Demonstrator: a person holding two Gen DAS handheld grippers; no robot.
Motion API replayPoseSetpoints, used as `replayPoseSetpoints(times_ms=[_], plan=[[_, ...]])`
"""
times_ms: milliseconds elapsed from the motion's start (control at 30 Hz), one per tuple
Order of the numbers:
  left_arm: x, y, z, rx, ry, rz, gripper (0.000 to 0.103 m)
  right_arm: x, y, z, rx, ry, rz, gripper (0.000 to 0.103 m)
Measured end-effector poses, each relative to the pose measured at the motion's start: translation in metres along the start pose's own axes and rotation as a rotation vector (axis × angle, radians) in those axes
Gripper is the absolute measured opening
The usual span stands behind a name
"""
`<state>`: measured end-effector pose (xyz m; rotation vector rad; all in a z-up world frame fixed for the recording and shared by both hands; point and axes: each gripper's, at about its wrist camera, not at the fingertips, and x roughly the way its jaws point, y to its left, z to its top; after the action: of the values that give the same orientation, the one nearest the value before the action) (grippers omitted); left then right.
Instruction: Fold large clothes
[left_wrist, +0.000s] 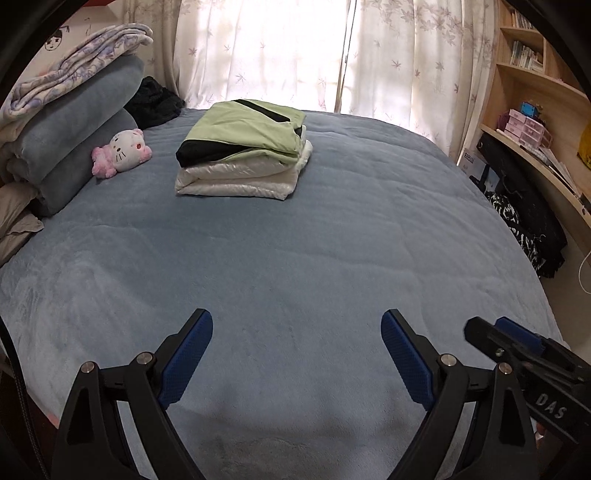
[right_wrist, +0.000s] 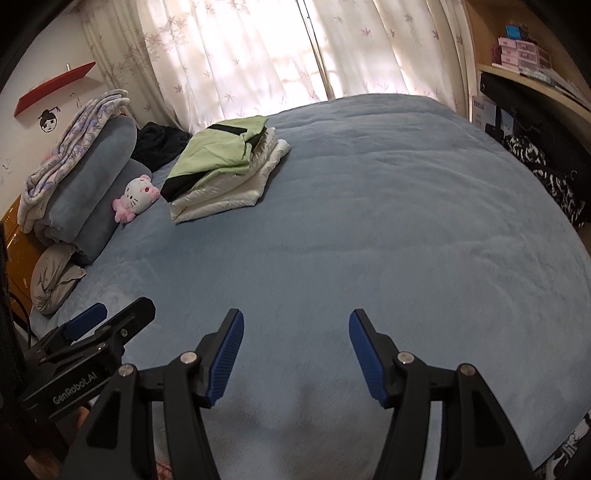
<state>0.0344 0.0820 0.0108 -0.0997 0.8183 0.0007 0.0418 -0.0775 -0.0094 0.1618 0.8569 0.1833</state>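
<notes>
Both the left gripper (left_wrist: 297, 334) and right gripper (right_wrist: 296, 334) are seen with jaws apart and empty over the bed's (left_wrist: 332, 240) near edge. The folded stack of clothes (left_wrist: 243, 147) lies well ahead toward the far edge, left of centre, so the left gripper is judged nearer.

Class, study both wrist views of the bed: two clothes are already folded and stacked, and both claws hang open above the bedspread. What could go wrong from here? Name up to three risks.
1. The left claw and right claw hover close side by side; they could knock together.
2. The green garment lies skewed on the white garment; a nudge might spill the stack.
3. The plush toy lies near the stack and could get swept aside.
</notes>
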Motion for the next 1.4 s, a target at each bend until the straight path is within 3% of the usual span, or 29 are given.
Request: replayPoseSetpoints(times_ms=[1400], plan=[[-0.018,-0.006,-0.016,0.026,-0.017,0.025,0.091,-0.021,0.006,-0.019,-0.01,-0.051,-0.039,0.06]])
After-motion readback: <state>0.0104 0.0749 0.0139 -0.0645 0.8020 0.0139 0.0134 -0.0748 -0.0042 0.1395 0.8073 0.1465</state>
